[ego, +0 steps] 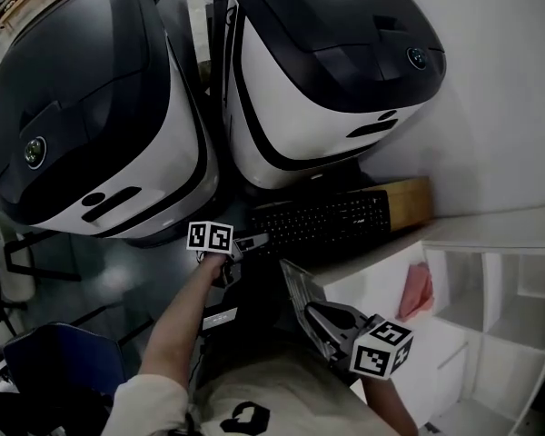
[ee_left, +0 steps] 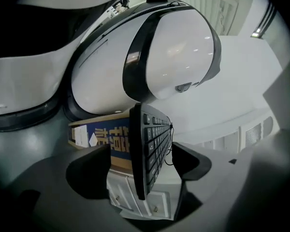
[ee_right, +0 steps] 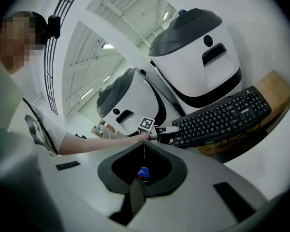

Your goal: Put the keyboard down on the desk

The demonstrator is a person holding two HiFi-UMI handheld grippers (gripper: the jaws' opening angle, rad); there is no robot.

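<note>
A black keyboard (ego: 320,224) lies level at the white desk's (ego: 395,243) far end, in front of a cardboard box (ego: 411,198); I cannot tell whether it rests on anything. My left gripper (ego: 253,242) is at its left end. In the left gripper view the keyboard (ee_left: 150,149) stands edge-on between the jaws, and a gap shows on the left gripper's (ee_left: 140,152) left side, so it is open. The right gripper view shows the keyboard (ee_right: 222,120) and the left gripper (ee_right: 164,133) from afar. My right gripper (ego: 295,280) (ee_right: 144,148) is shut on nothing, nearer me.
Two big black-and-white pods (ego: 73,107) (ego: 327,62) loom behind the desk. White open shelves (ego: 490,289) stand at the right, with a pink cloth (ego: 418,291) hanging beside them. A blue chair (ego: 54,357) is at the lower left over a dark floor.
</note>
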